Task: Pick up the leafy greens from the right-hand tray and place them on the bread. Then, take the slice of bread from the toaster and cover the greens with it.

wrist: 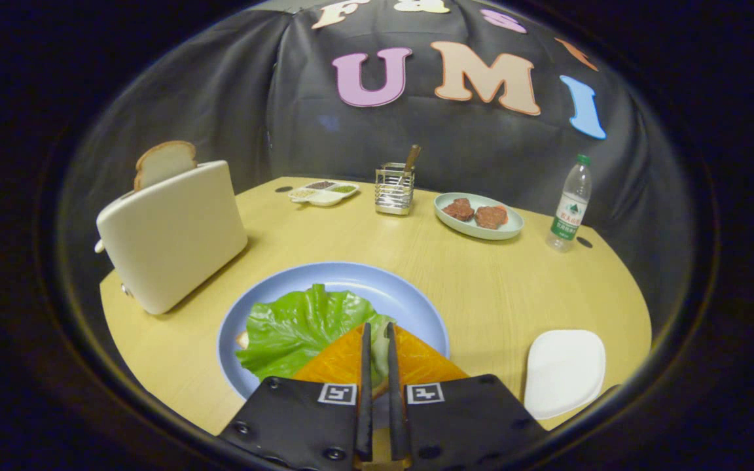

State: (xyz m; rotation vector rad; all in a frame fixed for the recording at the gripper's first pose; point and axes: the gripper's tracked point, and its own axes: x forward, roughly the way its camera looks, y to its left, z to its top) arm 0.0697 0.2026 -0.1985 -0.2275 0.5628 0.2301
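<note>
Gripper view: gripper [377, 330] seemingly pinching one lettuce leaf [298, 327] on one blue plate [410, 294], one bread slice [164, 162] in toaster [171, 235].

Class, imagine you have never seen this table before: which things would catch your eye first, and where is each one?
First the big green lettuce leaf spread over the blue plate, with the gripper nearly closed on the leaf's edge. Next the cream toaster beside the plate, a bread slice sticking out of its top. Beyond the fingers, a dish of two patties and a water bottle stand near the table's far edge.
</note>
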